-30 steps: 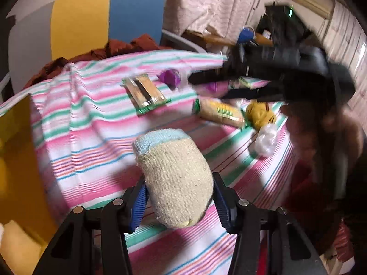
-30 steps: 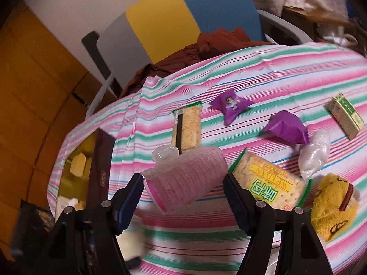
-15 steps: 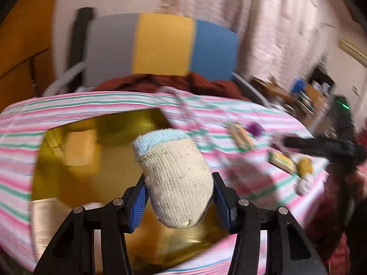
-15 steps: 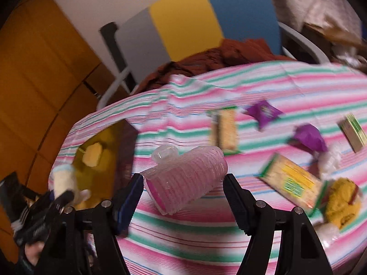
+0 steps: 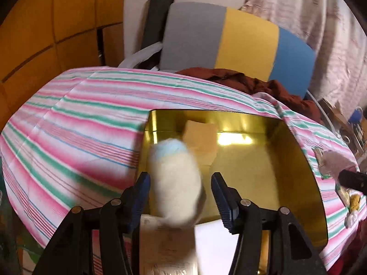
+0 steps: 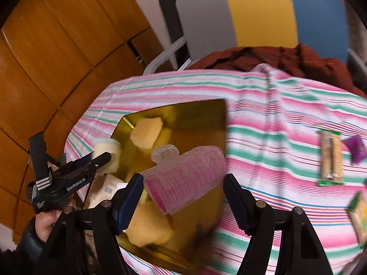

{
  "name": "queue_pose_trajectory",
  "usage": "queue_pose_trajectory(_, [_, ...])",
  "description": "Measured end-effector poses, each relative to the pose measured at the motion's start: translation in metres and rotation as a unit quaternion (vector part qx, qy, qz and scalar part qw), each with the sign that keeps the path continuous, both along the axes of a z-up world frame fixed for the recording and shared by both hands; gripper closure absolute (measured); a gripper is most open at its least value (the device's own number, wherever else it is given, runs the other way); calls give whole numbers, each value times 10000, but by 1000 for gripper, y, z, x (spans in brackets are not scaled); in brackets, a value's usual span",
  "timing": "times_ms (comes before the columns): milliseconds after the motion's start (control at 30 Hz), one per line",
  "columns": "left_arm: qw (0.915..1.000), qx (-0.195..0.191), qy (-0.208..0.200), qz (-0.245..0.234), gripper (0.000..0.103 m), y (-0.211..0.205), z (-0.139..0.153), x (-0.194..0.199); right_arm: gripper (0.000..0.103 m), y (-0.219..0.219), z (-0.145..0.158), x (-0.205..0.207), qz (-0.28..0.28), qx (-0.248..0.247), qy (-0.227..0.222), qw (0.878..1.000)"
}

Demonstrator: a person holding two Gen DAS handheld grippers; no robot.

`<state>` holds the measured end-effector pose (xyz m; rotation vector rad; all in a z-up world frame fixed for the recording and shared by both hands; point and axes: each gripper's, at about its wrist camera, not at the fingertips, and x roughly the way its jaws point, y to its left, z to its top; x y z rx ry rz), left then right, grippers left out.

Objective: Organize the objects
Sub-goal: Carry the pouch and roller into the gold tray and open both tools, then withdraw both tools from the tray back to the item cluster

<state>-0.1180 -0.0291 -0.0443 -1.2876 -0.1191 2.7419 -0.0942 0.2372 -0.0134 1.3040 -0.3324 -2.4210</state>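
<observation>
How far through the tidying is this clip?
Partway. Done: a yellow block already lies in the gold tin. In hand: the left gripper has its sock over the tin; the right gripper carries a pink hair roller. Left: the cracker pack and purple wrapper on the striped cloth.

The light was warm and yellowish. A bright glare shone on the gold tin [image 5: 240, 139]. The sock [image 5: 175, 178] looked smeared with blur, and so did the snacks [image 6: 330, 158]. Edges bent round, with dark corners.
</observation>
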Motion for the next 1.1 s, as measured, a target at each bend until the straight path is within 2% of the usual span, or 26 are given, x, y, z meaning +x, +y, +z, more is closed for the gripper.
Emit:
queue_pose_trajectory(67, [9998,95,-34,144,34,-7,-2,0,30,-18,-4,-11,89,-34,-66,9999])
queue_pose_trajectory(200, [9995,196,-55,232,34,-16,-1,4,25,-34,-6,-20,29,-92,-119,9999])
queue_pose_trajectory(367, [9989,219,185,380,34,-19,11,25,24,-31,-8,-7,-10,48,-77,10000])
queue_pose_trajectory(467, [9986,298,320,283,34,-11,21,37,20,-27,-9,8,-102,195,4,9998])
queue_pose_trajectory(667, [9980,195,607,35,34,14,38,57,14,-27,-3,35,-280,606,336,9972])
queue_pose_trajectory(867, [9979,-20,633,-128,34,32,39,69,9,-29,3,54,-406,855,630,9935])
queue_pose_trajectory(1100, [9971,-224,669,-273,34,46,39,83,8,-29,6,68,-555,1201,919,9869])
